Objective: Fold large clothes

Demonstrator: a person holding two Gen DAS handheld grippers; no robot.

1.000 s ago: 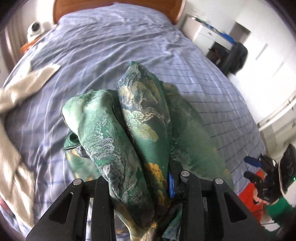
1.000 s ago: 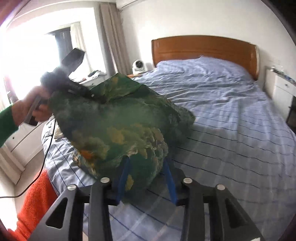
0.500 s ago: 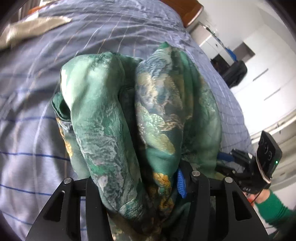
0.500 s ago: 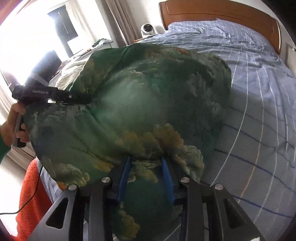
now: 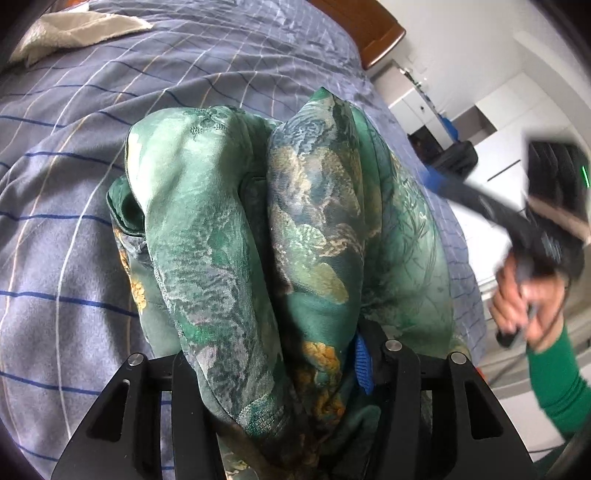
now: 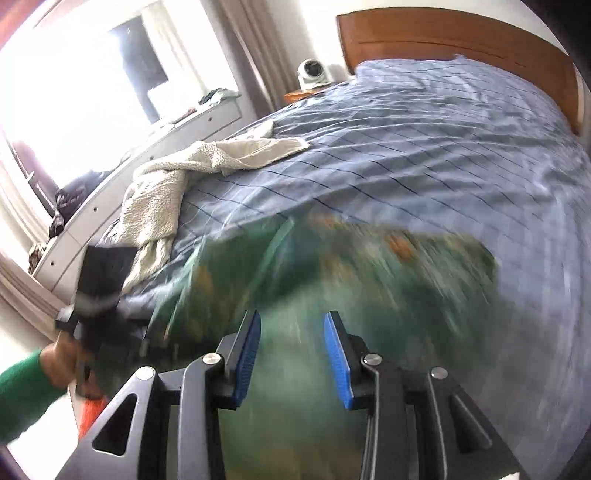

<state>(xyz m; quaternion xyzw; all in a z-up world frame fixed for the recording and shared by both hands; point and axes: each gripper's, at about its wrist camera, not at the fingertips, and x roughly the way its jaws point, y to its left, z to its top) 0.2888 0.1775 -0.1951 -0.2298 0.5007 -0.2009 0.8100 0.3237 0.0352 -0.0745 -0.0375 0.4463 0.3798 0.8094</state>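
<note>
A green garment [image 5: 207,206] with a gold and blue print lies bunched in thick folds on the blue checked bed cover [image 5: 74,129]. My left gripper [image 5: 271,354] points down at it with its jaws apart. The bundle fills the gap loosely and drapes over the left finger, leaving only the right blue pad [image 5: 364,365] in sight. The right wrist view shows the garment [image 6: 388,266] blurred on the bed beyond my right gripper [image 6: 292,321]. Its jaws are opening, both blue pads are bare and nothing is between them. The same gripper [image 5: 430,181] shows blurred in a hand at the bed's right side.
A cream fleece garment [image 6: 166,184] lies crumpled at the bed's left edge, beside a white dresser [image 6: 155,147]. A wooden headboard [image 6: 443,33] and a small white camera [image 6: 312,72] are at the far end. White cupboards [image 5: 424,103] and a dark bag [image 5: 454,158] stand right of the bed.
My right gripper let go of the garment and drew away fast. The cloth dropped from hanging between both grippers onto the bed. My left gripper sank and its jaws widened.
</note>
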